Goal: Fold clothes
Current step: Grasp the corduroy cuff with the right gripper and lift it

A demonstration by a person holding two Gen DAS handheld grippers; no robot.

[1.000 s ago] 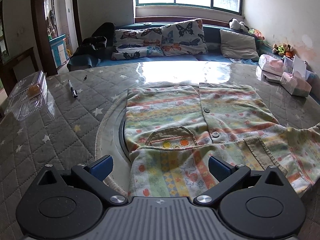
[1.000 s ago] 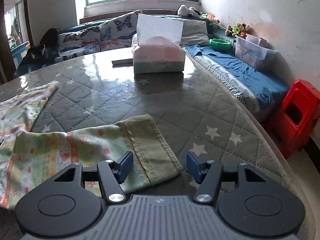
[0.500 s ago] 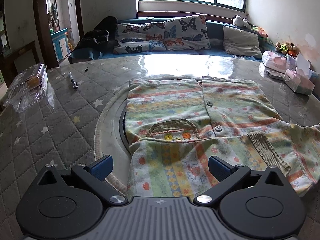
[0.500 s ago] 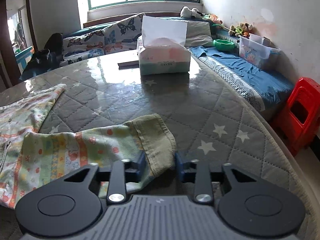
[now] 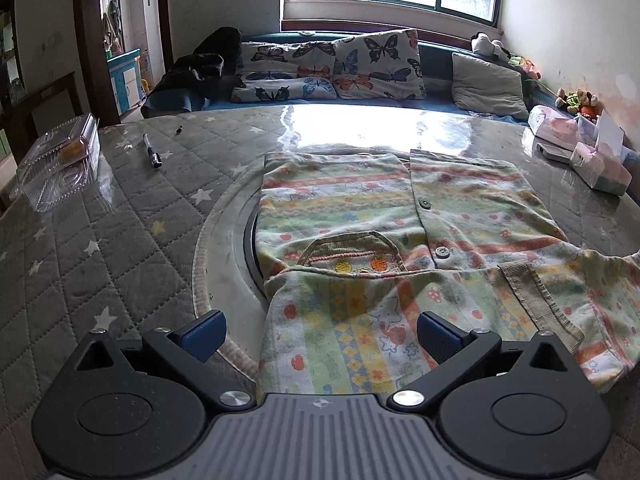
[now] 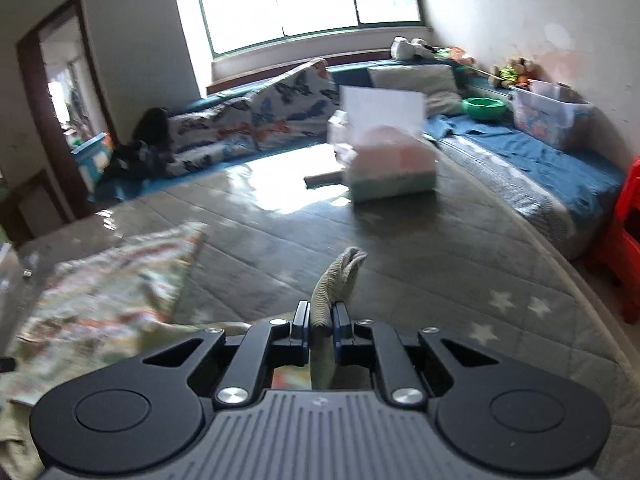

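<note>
A child's patterned shirt (image 5: 372, 216) with buttons and a corduroy pocket lies spread on the round quilted table (image 5: 120, 248). One sleeve is folded across its near part, the corduroy cuff (image 5: 536, 296) lying on the right. My left gripper (image 5: 320, 334) hovers open just above the near hem, touching nothing. In the right wrist view my right gripper (image 6: 321, 318) is shut on the other sleeve's corduroy cuff (image 6: 340, 276), which sticks up between the pads, lifted off the table. The shirt body (image 6: 104, 276) is blurred at the left.
A clear plastic clamshell box (image 5: 60, 160) and a pen (image 5: 151, 152) lie at the table's left. Tissue boxes (image 5: 600, 168) sit at the far right, one also ahead of my right gripper (image 6: 388, 164). A cushioned sofa bench (image 5: 332, 68) runs behind; a red stool (image 6: 624, 236) stands right.
My right gripper went from open around the cuff to shut on it, then lifted it and swung left, blurring the view. My left gripper stayed open and rose slightly.
</note>
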